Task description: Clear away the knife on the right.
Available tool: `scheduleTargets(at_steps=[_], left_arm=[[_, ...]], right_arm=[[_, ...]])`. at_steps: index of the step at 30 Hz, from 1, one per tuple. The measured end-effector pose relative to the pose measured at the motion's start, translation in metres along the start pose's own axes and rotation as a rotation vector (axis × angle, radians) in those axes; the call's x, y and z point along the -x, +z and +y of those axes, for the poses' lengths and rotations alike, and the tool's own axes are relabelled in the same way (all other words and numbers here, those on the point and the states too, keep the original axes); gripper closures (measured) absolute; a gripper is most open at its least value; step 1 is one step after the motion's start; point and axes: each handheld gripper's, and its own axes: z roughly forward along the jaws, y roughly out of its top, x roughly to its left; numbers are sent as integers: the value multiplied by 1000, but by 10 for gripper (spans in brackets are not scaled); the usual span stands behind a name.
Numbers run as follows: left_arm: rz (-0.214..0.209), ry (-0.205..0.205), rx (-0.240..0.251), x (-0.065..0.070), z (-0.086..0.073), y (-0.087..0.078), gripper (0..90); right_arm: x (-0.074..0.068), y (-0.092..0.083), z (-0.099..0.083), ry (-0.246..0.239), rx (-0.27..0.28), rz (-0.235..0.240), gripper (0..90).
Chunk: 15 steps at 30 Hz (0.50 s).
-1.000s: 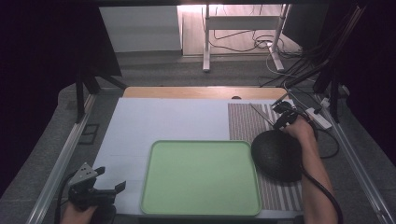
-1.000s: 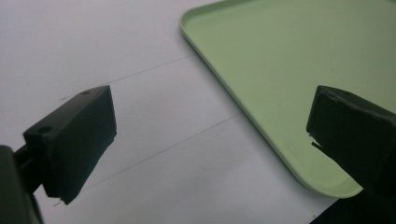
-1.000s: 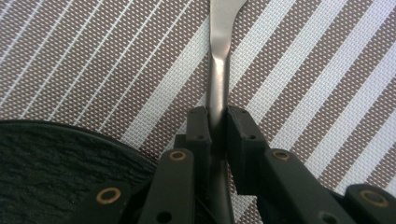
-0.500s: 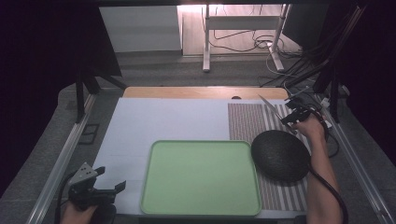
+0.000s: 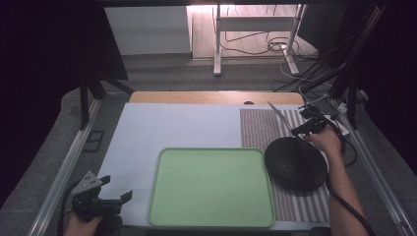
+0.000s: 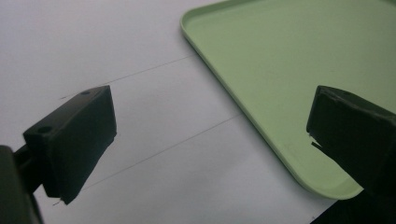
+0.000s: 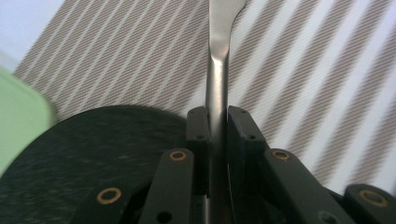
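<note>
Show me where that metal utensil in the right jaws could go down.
Green tray is bare all over. White mat is free between the wooden table edge and the tray. Striped mat is open beyond the black plate; nearer, the plate and the right gripper holding the utensil crowd it.

Right claw (image 5: 301,129) grips a slim metal utensil (image 5: 279,116) above the striped mat (image 5: 260,129), beside the round black plate (image 5: 295,164)

The left tool (image 5: 117,194) is black, with a grey three-cornered plate on top and two blocky black jaws. The right tool (image 7: 217,135) is black too, with gold-ringed screw holes on its arms. A black cable (image 5: 344,206) trails along the bare right forearm.
</note>
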Motion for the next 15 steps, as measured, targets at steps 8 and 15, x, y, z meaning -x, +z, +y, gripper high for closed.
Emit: scheduleTargets(at_steps=[8, 15], left_arm=[[0, 2, 0, 0, 0, 0, 25], [1, 5, 0, 1, 0, 0, 25]], right_arm=[[-41, 3, -10, -72, -28, 0, 799], [-80, 0, -23, -122, -22, 27, 799]])
